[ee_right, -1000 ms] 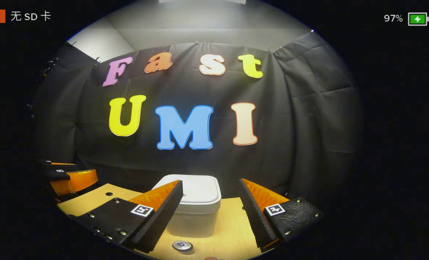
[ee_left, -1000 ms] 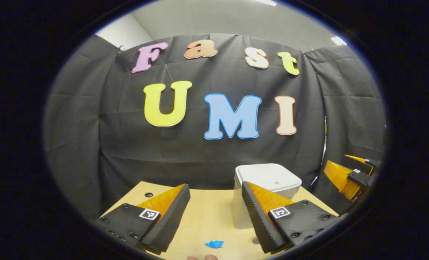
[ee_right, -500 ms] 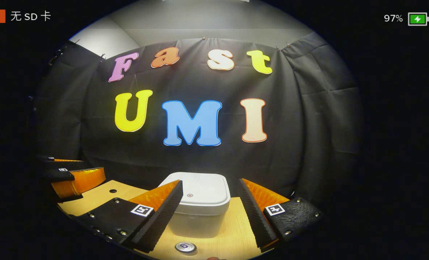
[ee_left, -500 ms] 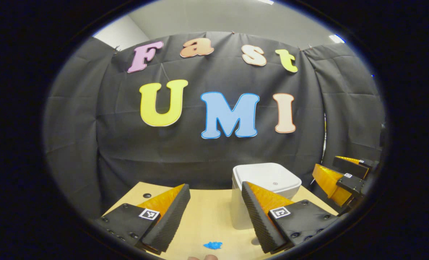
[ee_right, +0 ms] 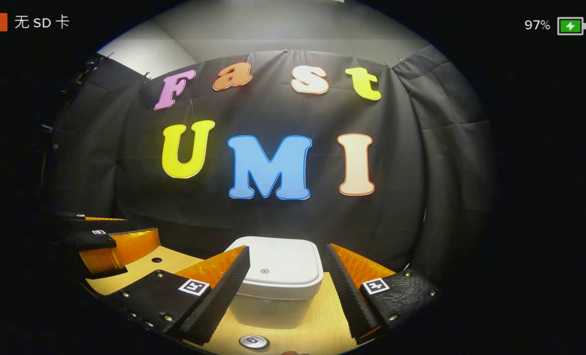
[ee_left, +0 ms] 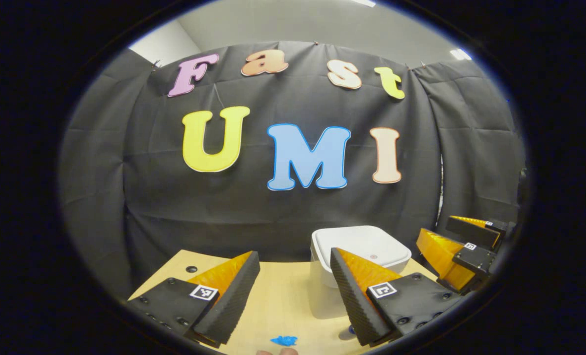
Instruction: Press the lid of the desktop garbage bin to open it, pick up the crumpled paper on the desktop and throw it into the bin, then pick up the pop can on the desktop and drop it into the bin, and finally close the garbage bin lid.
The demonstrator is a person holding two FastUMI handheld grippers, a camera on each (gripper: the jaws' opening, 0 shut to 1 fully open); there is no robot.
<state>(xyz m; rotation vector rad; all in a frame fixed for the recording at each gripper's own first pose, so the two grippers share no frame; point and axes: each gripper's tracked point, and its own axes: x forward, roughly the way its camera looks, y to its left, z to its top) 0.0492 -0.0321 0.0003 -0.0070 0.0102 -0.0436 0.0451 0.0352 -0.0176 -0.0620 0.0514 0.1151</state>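
— Left gripper [ee_left: 293, 268]: holding its fingers spread wide above the wooden table [ee_left: 283, 296], pinching nothing.

— And the right gripper [ee_right: 287, 264]?

— Hanging with fingers spread just as wide, gripping nothing, hovering near the bin [ee_right: 278, 281] and lined up with it; showing in the left gripper view too, out at the right edge [ee_left: 458, 246], beside the bin [ee_left: 359, 256].

— Bin lid?

— Lying flat and closed on the white bin, showing a small round mark [ee_right: 264, 271] near the middle of the top.

— Crumpled paper?

— Resting on the table as a small blue scrap [ee_left: 283, 340], low in the left gripper view, between the two left fingers and nearer the camera than their tips, well apart from the bin.

— Can?

— Standing upright on the table just in front of the bin, showing its silver top [ee_right: 253, 341] at the bottom of the right gripper view, below the gap between the right fingers.

— Anything else?

— Peeking in at the bottom edge of the left gripper view: fingertips of a hand [ee_left: 277, 352]. Sitting near the far left corner of the table: a small dark hole [ee_left: 191, 269].
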